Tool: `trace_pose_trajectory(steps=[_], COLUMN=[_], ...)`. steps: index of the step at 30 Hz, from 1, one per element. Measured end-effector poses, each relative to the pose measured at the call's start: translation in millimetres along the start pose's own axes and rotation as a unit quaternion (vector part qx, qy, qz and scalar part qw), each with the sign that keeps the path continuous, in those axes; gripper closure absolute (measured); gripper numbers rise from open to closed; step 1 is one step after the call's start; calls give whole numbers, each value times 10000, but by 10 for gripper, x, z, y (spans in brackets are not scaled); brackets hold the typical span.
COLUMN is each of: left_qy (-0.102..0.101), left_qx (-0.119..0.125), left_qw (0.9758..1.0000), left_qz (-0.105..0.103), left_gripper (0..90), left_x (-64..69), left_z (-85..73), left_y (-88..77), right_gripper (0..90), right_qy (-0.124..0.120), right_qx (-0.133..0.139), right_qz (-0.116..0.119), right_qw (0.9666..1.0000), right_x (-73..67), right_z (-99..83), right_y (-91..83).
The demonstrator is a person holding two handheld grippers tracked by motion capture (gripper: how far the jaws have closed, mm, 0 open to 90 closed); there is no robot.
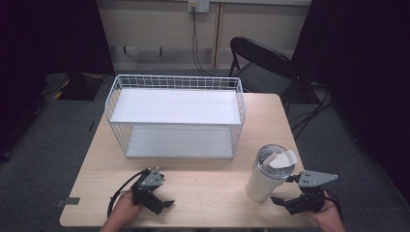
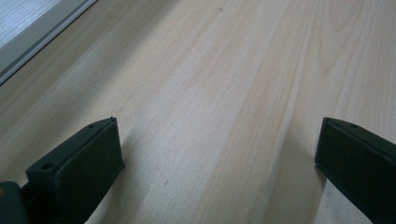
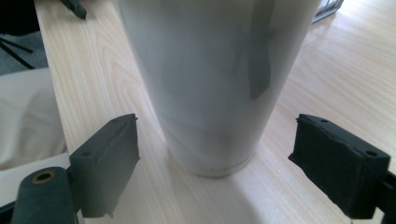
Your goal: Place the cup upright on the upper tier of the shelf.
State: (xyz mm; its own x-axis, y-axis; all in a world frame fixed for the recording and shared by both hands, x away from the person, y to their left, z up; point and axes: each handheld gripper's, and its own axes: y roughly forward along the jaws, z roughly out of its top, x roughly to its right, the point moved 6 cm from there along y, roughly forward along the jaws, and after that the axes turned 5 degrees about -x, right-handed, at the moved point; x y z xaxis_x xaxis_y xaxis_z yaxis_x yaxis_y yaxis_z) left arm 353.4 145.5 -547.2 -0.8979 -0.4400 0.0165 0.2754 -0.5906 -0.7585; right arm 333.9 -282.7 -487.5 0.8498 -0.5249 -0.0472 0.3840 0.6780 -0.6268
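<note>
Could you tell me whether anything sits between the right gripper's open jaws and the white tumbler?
Nothing visible does. The right gripper is open, and the white tumbler stands directly ahead on the bare table, apart from both jaws.

Wooden table (image 1: 203, 188) bears a wire rack (image 1: 176, 116) and seemingly lidded tumbler (image 1: 268, 174)
</note>
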Motion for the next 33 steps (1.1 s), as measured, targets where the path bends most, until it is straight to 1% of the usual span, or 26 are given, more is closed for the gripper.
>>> trace_pose_trajectory(steps=[1,8,9,12,13,14,15,18,20,22,26,27,30,33], left_qy=[2,-1,-1,-4,-2,-2,-1,-2,8,-1,-4,-3,-4,0], left_qx=[-1,1,0,3,1,1,0,2,-6,0,3,3,4,0], left_qw=[10000,10000,10000,10000,10000,10000,10000,10000,10000,10000,10000,10000,10000,10000], left_qz=[1,0,0,-1,0,0,0,-1,1,0,-1,0,0,0], left_gripper=[0,1,1,1,1,0,0,1,0,0,1,0,0,0], left_x=[0,0,0,1,0,0,0,0,-1,0,1,0,0,0], left_z=[0,0,0,0,0,0,0,0,-1,0,0,0,0,0], left_y=[0,0,0,0,0,0,0,0,-1,0,0,0,0,0], right_gripper=[139,139,139,139,138,138,138,136,133,125,109,104,100,92], right_qy=[-9,-70,-62,-25,34,34,110,136,146,63,47,25,44,81], right_qx=[82,189,268,342,433,433,565,607,655,627,627,663,678,770], right_qz=[5,37,71,63,85,85,115,80,135,123,105,91,102,98], right_qw=[10000,9998,9996,9994,9990,9990,9983,9980,9977,9979,9980,9978,9976,9970], right_x=[-1,-23,-26,-24,-16,-16,-5,7,5,-5,-9,-10,-10,-13], right_z=[36,137,163,178,190,190,208,222,244,280,306,314,318,325], right_y=[-7,-1,-6,-13,-18,-18,-23,-19,-10,19,44,55,67,91])
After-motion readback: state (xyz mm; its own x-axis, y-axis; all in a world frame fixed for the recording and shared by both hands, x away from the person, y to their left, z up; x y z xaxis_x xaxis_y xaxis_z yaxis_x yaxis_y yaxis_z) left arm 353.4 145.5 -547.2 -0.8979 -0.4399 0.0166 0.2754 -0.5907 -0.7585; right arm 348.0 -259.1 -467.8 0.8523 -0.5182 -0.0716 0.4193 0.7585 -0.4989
